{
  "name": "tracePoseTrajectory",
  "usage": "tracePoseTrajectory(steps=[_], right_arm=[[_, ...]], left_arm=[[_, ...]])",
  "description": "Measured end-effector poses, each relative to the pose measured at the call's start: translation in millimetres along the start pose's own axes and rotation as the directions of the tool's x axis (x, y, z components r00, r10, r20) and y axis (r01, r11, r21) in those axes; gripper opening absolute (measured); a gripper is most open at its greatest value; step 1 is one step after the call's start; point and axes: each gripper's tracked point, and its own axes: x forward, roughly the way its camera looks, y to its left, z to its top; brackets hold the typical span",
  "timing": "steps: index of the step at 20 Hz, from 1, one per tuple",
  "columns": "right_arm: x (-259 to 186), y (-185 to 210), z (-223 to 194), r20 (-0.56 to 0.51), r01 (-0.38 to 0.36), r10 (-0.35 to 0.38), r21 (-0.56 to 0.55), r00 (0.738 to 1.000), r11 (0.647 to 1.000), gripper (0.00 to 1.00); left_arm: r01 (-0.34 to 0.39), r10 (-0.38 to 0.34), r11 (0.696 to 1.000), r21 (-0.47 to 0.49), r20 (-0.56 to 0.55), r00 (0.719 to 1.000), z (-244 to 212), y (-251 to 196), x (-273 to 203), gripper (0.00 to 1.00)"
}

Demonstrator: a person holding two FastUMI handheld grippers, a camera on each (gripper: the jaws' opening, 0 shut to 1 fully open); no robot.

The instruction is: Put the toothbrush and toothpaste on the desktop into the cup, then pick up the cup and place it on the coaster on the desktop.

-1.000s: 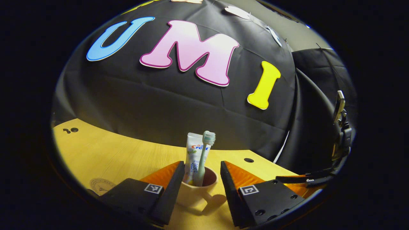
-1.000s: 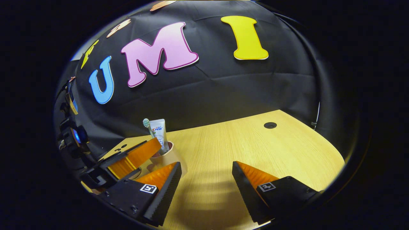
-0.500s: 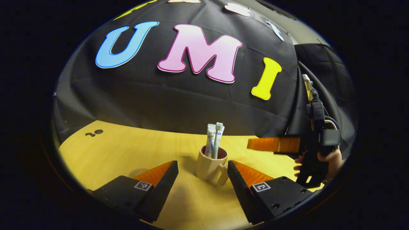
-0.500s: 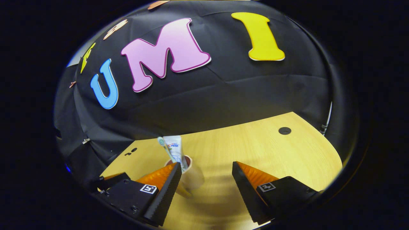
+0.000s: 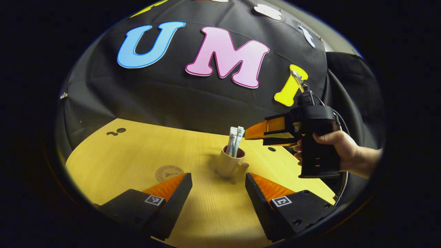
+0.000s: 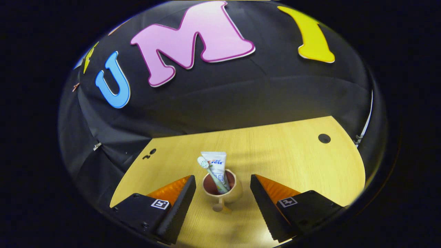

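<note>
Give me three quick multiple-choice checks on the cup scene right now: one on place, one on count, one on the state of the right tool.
1. Where does the cup stand?
A. On the coaster
B. On the bare desktop, right of the coaster
C. Held in the air

2. How many items stand in the cup?
A. One
B. Two
C. Three

3. How is the right tool?
A. Open, with the cup between its fingers
B. Shut on the handle
C. Shut on the toothbrush

Answers:
1 B: in the left gripper view the cup sits on the desktop, apart from the round coaster.
2 B: the toothbrush and the toothpaste poke out of it.
3 A: the right tool has its fingers spread to either side of the cup, with gaps showing.
</note>
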Motion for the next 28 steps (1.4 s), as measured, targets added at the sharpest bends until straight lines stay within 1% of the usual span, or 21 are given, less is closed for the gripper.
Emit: tracePoseTrajectory(steps=[2, 3, 5, 7, 10, 12, 13, 15, 17, 20, 21, 22, 25, 26, 27, 28], right_arm=[[0.1, 0.7, -12.2, -0.09, 0.006, -0.009, -0.032, 0.996, 0.999, 0.98], [0.5, -0.4, -20.1, -0.142, 0.01, -0.015, -0.033, 0.99, 0.999, 0.98], [4.6, 2.0, -36.5, -0.241, 0.006, -0.015, -0.038, 0.97, 0.999, 0.98], [10.1, -0.8, -44.0, -0.302, 0.016, -0.034, -0.061, 0.953, 0.998, 0.98], [29.6, -3.2, -62.4, -0.4, 0.026, -0.056, -0.081, 0.915, 0.996, 0.98], [40.4, -5.7, -74.5, -0.46, 0.039, -0.082, -0.104, 0.884, 0.994, 0.97], [44.5, -3.2, -79.9, -0.488, 0.037, -0.079, -0.095, 0.869, 0.995, 0.98], [54.5, -2.4, -90.6, -0.531, 0.046, -0.088, -0.092, 0.843, 0.995, 0.97], [62.6, -3.6, -101.2, -0.561, 0.053, -0.108, -0.112, 0.821, 0.992, 0.97], [71.3, -3.8, -117.1, -0.61, 0.038, -0.124, -0.151, 0.782, 0.988, 0.97], [72.9, -6.4, -120.2, -0.622, 0.037, -0.14, -0.175, 0.77, 0.984, 0.97], [75.7, -5.5, -121.2, -0.626, 0.034, -0.143, -0.182, 0.766, 0.983, 0.97], [80.3, -5.3, -120.9, -0.623, 0.045, -0.152, -0.184, 0.767, 0.982, 0.96], [79.8, -8.5, -119.7, -0.623, 0.048, -0.156, -0.186, 0.766, 0.981, 0.93], [79.6, -11.0, -117.3, -0.621, 0.057, -0.163, -0.187, 0.767, 0.981, 0.85], [79.4, -12.4, -118.0, -0.62, 0.061, -0.161, -0.18, 0.768, 0.982, 0.83]], left_arm=[[-0.013, 0.013, 1.0, 0.003, -0.001, 1.0, 5.8, 8.1, -13.7, 0.98], [-0.027, 0.027, 1.0, 0.009, 0.0, 1.0, 8.5, 15.7, -21.4, 0.98], [-0.055, 0.055, 0.998, 0.006, 0.005, 0.998, 14.1, 29.3, -36.3, 0.98], [-0.087, 0.087, 0.996, -0.014, -0.001, 0.996, 14.9, 42.1, -49.5, 0.97], [-0.17, 0.169, 0.984, -0.043, -0.043, 0.985, 2.7, 68.9, -67.4, 0.98], [-0.209, 0.203, 0.975, -0.081, -0.075, 0.976, -8.6, 82.9, -73.0, 0.98], [-0.226, 0.217, 0.969, -0.1, -0.09, 0.972, -14.6, 87.2, -78.8, 0.98], [-0.248, 0.236, 0.961, -0.124, -0.108, 0.966, -23.0, 93.3, -87.9, 0.98], [-0.264, 0.246, 0.955, -0.134, -0.137, 0.959, -34.4, 99.3, -95.4, 0.98], [-0.276, 0.255, 0.954, -0.116, -0.169, 0.952, -41.8, 105.0, -103.3, 0.98], [-0.273, 0.251, 0.956, -0.107, -0.184, 0.95, -45.8, 106.2, -104.3, 0.98], [-0.274, 0.252, 0.956, -0.102, -0.188, 0.949, -45.7, 107.3, -104.7, 0.98], [-0.263, 0.239, 0.958, -0.115, -0.189, 0.953, -45.5, 102.4, -101.9, 0.98], [-0.257, 0.232, 0.959, -0.119, -0.194, 0.953, -48.0, 100.8, -101.9, 0.98], [-0.253, 0.227, 0.96, -0.119, -0.197, 0.954, -49.0, 99.2, -103.1, 0.98], [-0.25, 0.224, 0.961, -0.117, -0.2, 0.954, -50.3, 96.9, -101.8, 0.98]])
